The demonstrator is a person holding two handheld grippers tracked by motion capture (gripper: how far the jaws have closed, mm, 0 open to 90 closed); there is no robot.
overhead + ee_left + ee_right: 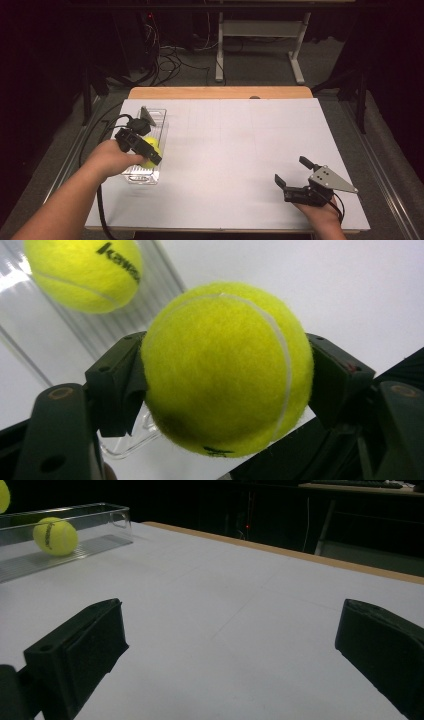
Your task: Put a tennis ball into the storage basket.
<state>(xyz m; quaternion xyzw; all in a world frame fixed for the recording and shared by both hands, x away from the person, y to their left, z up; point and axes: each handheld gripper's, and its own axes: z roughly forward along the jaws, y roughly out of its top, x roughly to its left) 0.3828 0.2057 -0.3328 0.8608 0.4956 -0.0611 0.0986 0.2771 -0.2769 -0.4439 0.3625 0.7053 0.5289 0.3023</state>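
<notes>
Item one: left gripper [150, 152]. I have it clamped on a tennis ball [227, 370], both pads pressed into the felt at opposite sides, the ball bulging past them toward the camera. In the high view it sits over the near end of the clear tray [162, 131] at the table's left edge.

Item two: second tennis ball [82, 272], lying loose on the ribbed floor of the same tray, farther along it, apart from the held one. Black lettering faces up.

Item three: right gripper [295, 176], jaws spread wide with nothing between them, resting low over the bare white table [240, 150] near its front right, well apart from the tray.

Item four: step in hand, as I judge it, is carrying the gripped ball clear of, or into, the tray; which way I cannot tell.

Handling notes: I keep the squeeze steady, since felt slips if the pads relax. I pass the ball over the tray wall with room to spare, avoid nudging the loose ball, and release only once it rests low on a surface, so it doesn't bounce or roll.
</notes>
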